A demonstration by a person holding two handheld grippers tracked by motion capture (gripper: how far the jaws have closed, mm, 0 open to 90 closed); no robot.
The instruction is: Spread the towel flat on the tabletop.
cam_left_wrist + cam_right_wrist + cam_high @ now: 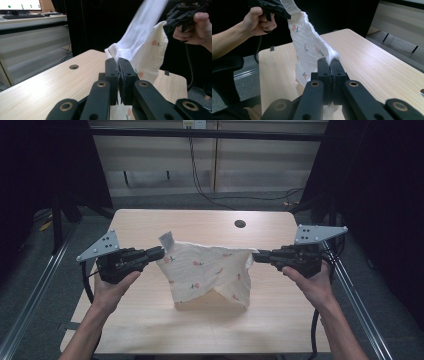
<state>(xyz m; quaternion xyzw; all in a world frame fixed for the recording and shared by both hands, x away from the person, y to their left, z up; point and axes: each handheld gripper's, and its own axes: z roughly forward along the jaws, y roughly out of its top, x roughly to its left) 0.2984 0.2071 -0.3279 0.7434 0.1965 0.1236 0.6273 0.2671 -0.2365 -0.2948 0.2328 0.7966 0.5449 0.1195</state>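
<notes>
A white cloth (207, 272) printed with small red flowers hangs stretched between my two grippers above the wooden table (150, 320); its lower edge rests on the tabletop. My left gripper (161, 253) is shut on the cloth's left top corner, beside a white care label (167, 240). My right gripper (255, 255) is shut on the right top corner. In the left gripper view the black jaws (119, 65) pinch a bunched hem of the cloth (150, 55). The right gripper view has its jaws (330, 64) closed on the cloth (308, 47), with the label (289, 6) near the far hand.
A round hole (240, 224) sits near the table's far edge. Metal rails (30, 300) run along both sides on the floor, and cables (200, 180) trail behind the table. A monitor (20, 5) on a side desk appears in the left gripper view.
</notes>
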